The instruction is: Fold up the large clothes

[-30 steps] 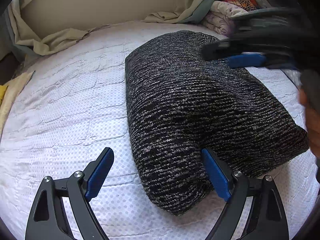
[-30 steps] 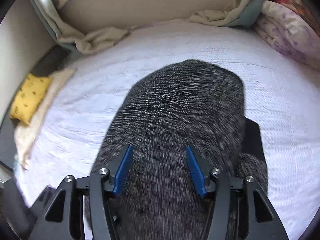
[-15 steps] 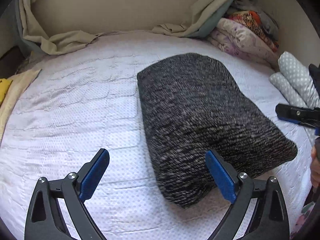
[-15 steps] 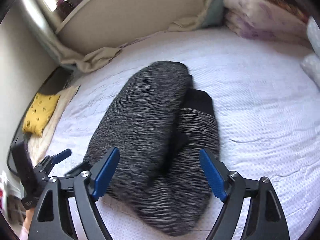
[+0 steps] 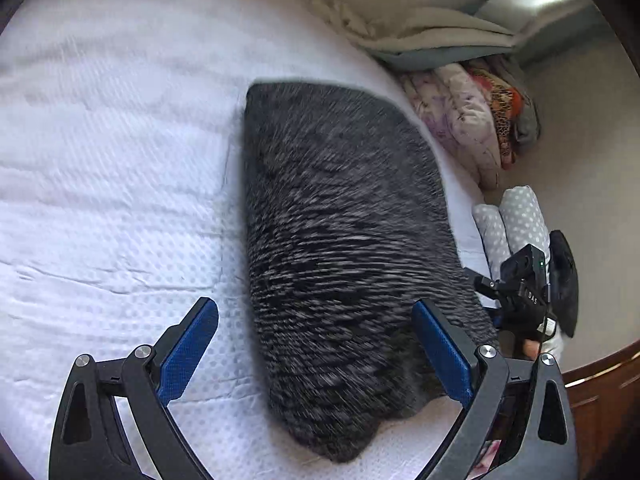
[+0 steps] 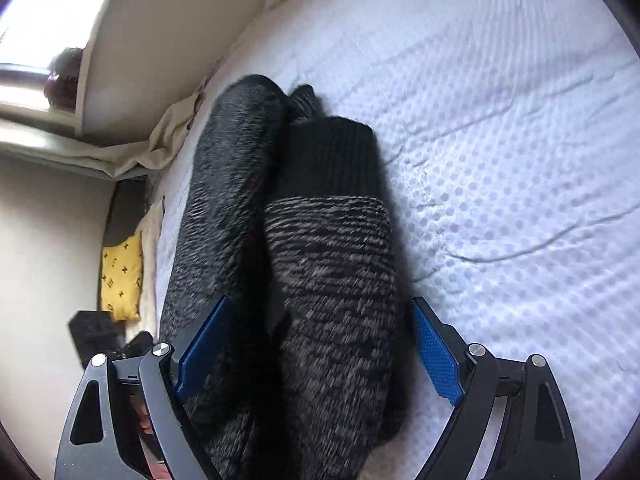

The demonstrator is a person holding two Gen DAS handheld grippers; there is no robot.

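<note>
The dark marled knit sweater [image 5: 340,248] lies folded into a thick bundle on the white textured bedspread [image 5: 104,184], toward its right side in the left wrist view; in the right wrist view its black ribbed cuff [image 6: 332,156] rests on top of the fold. I judge the folding itself to be nearly complete, and the step in hand to be the let-go and a squaring of the bundle. My left gripper [image 5: 316,352] stands wide, its blue pads flanking the near end of the bundle without pressing on it. The jaws of my right gripper [image 6: 320,356] are opening; knit lies between them, but I see no pinch. The next move, as I read it, calls for either tucking the loose sleeve flat or lifting the bundle from both ends to set it aside. Beyond the sweater, a stack of patterned bedding [image 5: 472,132] sits at the far right and a yellow cushion [image 6: 120,276] lies off the left edge. Motion blur softens the knit, the underside layers are hidden, and the near end is cut off by the frame.
</note>
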